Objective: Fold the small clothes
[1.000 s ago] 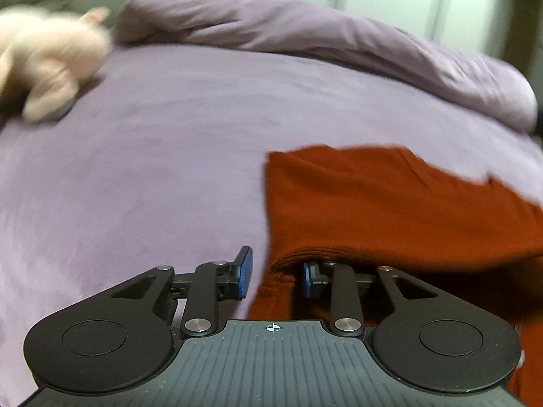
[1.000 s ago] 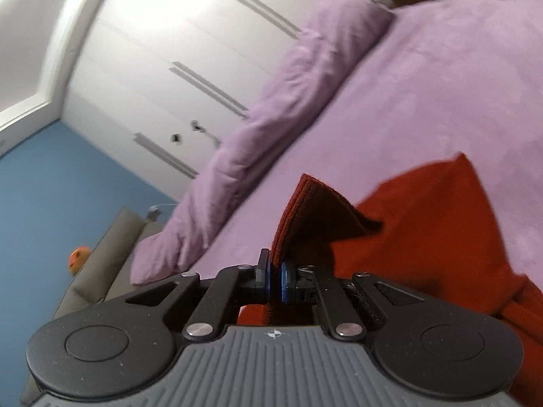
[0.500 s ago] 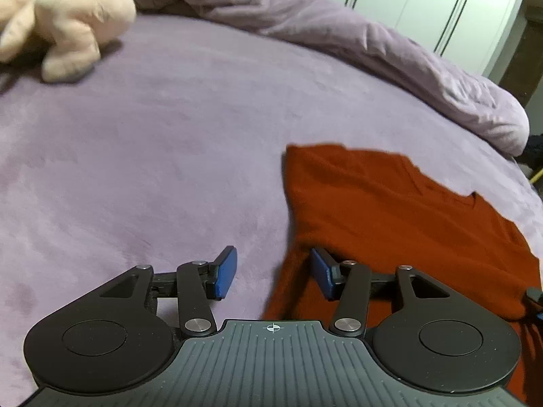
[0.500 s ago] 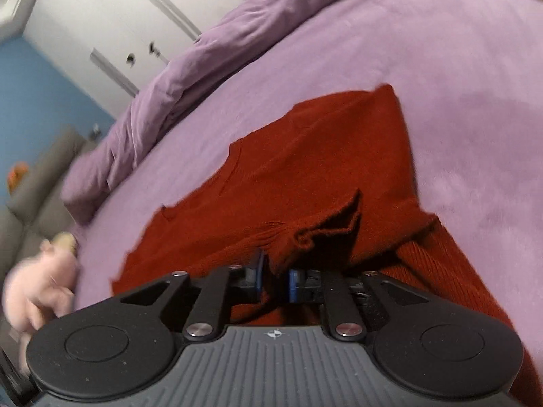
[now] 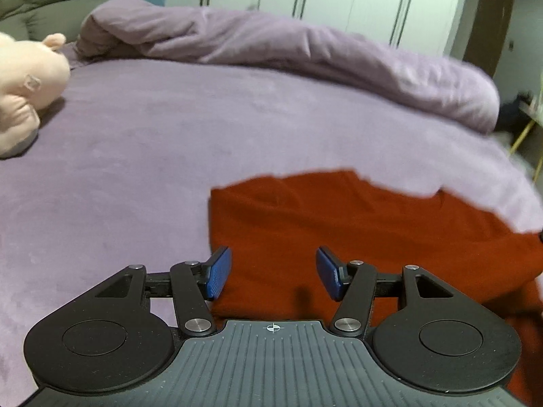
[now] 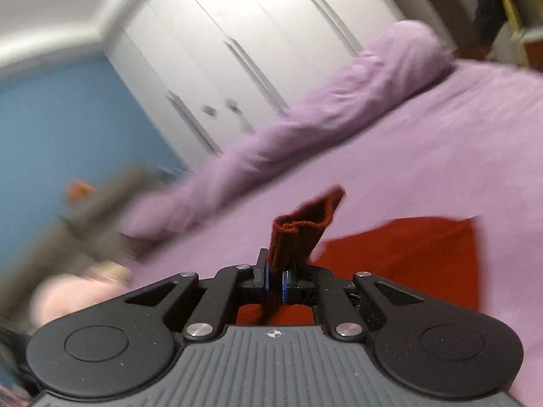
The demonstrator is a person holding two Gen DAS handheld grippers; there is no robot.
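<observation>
Sweater: soft, limp knit. Right claw clamped on cuff; left claw spread wide, empty. Grip at hem edge ahead.

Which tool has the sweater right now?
The right tool: its jaws are shut on a fold of the sweater. The left tool is open over it, holding nothing.
</observation>
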